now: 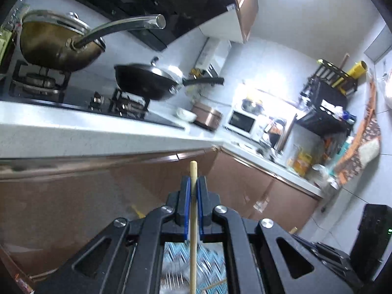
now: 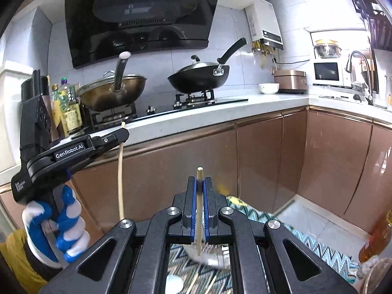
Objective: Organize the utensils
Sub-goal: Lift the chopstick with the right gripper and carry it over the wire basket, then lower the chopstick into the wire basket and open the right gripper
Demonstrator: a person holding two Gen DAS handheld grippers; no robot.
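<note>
My left gripper [image 1: 193, 183] is shut on a pale wooden chopstick [image 1: 193, 232] that stands upright between the blue pads, its tip just above them. My right gripper [image 2: 200, 183] is shut on a second wooden chopstick [image 2: 199, 220], also upright. The left gripper [image 2: 122, 133] also shows in the right wrist view, to the left and higher, held by a blue-and-white gloved hand [image 2: 58, 223], with its chopstick [image 2: 120, 171] hanging down. More chopsticks [image 2: 210, 284] lie below on a zigzag-patterned cloth [image 2: 281, 223].
A white counter [image 2: 220, 112] with a gas hob carries a brass-coloured pan [image 2: 110, 93] and a black wok [image 2: 198, 77]. Brown cabinets [image 2: 269, 159] stand below. A bowl [image 2: 268, 88], rice cooker [image 2: 290, 80], microwave [image 2: 327, 72] and tap [image 2: 360, 73] stand to the right. Oil bottles [image 2: 68, 107] stand left.
</note>
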